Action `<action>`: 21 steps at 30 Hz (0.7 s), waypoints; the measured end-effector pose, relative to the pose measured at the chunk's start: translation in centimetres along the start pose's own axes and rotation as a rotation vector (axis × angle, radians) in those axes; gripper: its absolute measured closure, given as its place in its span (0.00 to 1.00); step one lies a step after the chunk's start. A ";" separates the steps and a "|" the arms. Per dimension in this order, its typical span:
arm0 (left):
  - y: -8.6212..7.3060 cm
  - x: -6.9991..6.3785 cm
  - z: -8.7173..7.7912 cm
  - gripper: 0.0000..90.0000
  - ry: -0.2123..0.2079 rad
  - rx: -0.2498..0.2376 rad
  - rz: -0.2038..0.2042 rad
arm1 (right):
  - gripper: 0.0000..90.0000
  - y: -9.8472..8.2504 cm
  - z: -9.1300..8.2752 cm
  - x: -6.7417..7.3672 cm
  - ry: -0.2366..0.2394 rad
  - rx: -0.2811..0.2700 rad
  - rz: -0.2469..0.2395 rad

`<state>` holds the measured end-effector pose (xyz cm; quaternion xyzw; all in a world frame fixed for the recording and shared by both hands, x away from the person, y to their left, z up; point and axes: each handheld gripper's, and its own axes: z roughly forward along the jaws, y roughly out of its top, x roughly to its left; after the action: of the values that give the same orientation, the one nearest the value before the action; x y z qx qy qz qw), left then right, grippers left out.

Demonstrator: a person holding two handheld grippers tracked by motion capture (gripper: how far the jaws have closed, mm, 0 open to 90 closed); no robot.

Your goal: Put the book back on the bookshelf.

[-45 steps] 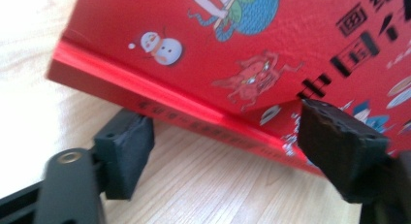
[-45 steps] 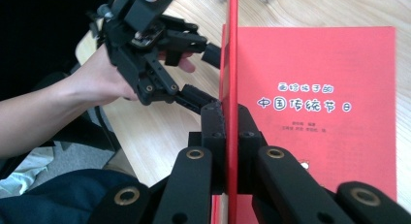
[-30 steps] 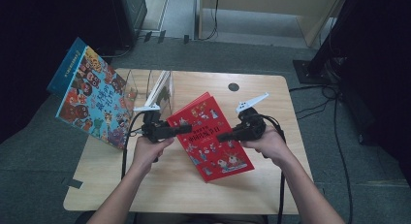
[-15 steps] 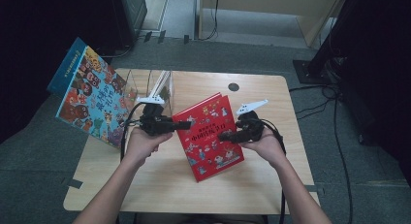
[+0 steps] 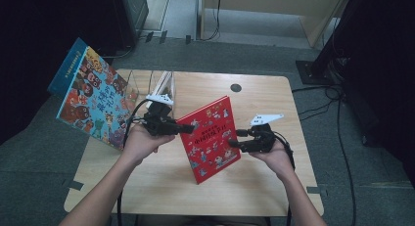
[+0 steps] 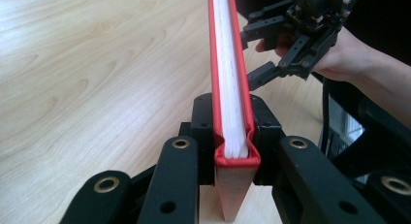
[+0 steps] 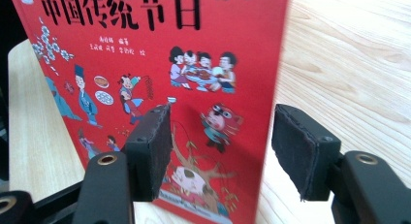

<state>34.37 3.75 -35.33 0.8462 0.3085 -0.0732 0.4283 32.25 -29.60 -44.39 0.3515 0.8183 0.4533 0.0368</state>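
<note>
Since a second ago the red book (image 5: pixel 210 138) has tipped up from lying flat to standing tilted on its lower edge on the table (image 5: pixel 274 196). The left tongs (image 5: pixel 188 129) have just been closing and now clamp the book's edge, cover and pages squeezed between their pads (image 6: pixel 203 132). The right tongs (image 5: pixel 235 139) have just been opening and stand apart beside the book's right edge, touching nothing.

It looks like a stiff, thin hardcover, fairly light, with a glossy cover that may slip; the best hold is probably deep over an edge, near the middle. Its cover is bright red with black Chinese characters and cartoon figures. A second, blue picture book (image 5: pixel 93 101) leans at the table's left.
</note>
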 end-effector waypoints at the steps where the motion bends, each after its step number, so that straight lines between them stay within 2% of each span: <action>1: 0.3 0.0 0.0 0.86 -0.002 0.021 -0.001 | 0.43 0.0 0.3 0.2 -0.016 -0.001 -0.008; 4: 1.0 -0.4 0.1 0.84 0.028 0.059 0.018 | 0.43 0.2 1.3 0.6 -0.045 -0.003 -0.022; 6: 1.4 -0.2 0.4 0.83 0.026 0.088 -0.007 | 0.42 0.4 1.6 0.7 -0.030 0.002 -0.013; 11: 2.7 -0.2 1.2 0.82 0.024 0.175 0.001 | 0.42 0.7 2.1 1.1 -0.010 0.016 -0.048; 13: 3.2 -0.1 1.7 0.82 0.030 0.203 -0.010 | 0.42 0.9 2.3 1.4 -0.006 0.024 -0.066; 16: 3.8 0.2 2.1 0.83 0.014 0.255 -0.033 | 0.42 1.1 2.5 1.6 -0.006 0.028 -0.086; 19: 4.2 0.3 2.2 0.83 0.018 0.268 -0.028 | 0.42 1.1 2.6 1.6 -0.007 0.025 -0.082; 21: 4.5 0.4 2.0 0.86 -0.019 0.271 -0.060 | 0.42 1.0 2.5 1.5 -0.003 0.013 -0.079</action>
<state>37.58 0.40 -33.71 0.8860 0.3167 -0.1349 0.3105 32.59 -26.60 -44.72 0.3198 0.8343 0.4458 0.0536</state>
